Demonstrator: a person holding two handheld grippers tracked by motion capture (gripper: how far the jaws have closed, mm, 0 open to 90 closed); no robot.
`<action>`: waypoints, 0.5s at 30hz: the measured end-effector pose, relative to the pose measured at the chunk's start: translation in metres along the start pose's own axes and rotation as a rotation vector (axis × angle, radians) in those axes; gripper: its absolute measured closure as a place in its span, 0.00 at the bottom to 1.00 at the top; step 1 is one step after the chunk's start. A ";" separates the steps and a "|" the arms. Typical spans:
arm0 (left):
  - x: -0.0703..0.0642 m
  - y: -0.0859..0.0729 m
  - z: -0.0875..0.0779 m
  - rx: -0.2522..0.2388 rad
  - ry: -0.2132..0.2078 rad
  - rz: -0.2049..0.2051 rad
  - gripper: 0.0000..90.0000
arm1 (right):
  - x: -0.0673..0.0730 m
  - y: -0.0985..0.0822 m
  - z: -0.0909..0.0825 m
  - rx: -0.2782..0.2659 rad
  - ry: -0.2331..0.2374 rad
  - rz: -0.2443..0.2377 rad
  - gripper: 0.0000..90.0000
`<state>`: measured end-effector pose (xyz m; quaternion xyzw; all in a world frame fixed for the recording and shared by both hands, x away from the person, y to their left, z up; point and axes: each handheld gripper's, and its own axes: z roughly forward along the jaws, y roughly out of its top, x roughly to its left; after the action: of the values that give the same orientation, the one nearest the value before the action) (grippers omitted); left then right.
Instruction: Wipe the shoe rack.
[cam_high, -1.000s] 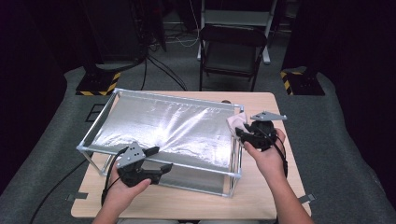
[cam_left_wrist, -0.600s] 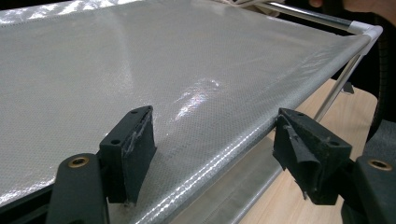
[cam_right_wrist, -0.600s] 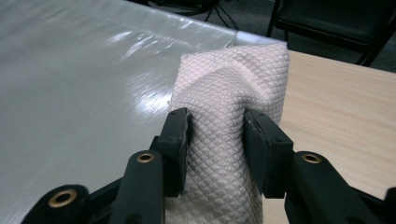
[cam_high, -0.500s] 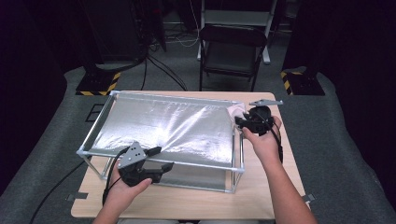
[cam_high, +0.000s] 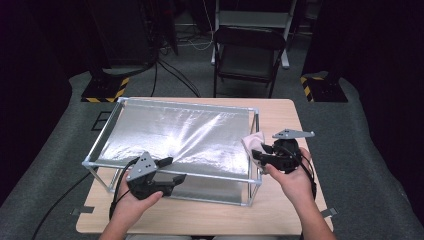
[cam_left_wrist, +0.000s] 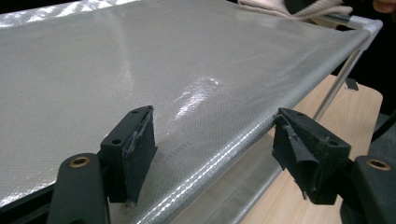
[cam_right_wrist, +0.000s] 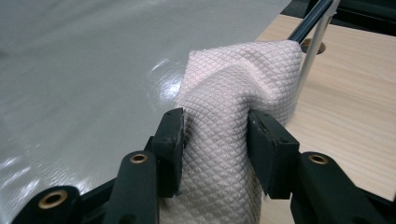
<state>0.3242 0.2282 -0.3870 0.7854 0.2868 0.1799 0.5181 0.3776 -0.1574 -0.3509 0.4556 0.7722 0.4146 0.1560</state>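
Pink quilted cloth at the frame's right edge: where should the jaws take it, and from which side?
Grip the bunched fold of the pink quilted cloth from the person's side, as the right gripper does now. The fold stands proud of the shiny silver sheet, so one jaw fits on each side.

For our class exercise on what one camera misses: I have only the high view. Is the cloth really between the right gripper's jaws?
Observer: Yes; in the right gripper view the cloth sits between the pads of the right gripper, both touching it, and the jaws have just been opening.
Operator: What is its surface like?
Observer: Pale pink, with a quilted diamond weave.
Operator: And the other hand?
Observer: The left gripper is open, jaws astride the near edge of the silver sheet, not clamped on it.
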 end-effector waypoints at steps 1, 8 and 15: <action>0.000 0.000 0.000 -0.004 0.001 -0.004 0.34 | -0.001 0.002 0.003 -0.003 -0.005 -0.007 0.63; 0.002 0.003 0.003 0.006 0.011 -0.003 0.35 | -0.013 0.016 0.023 -0.024 -0.040 0.038 0.64; 0.001 0.002 0.003 0.000 0.017 -0.005 0.34 | 0.001 -0.009 -0.005 -0.013 0.045 0.035 0.63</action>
<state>0.3275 0.2262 -0.3867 0.7832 0.2929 0.1852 0.5162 0.3687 -0.1609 -0.3545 0.4586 0.7647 0.4323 0.1343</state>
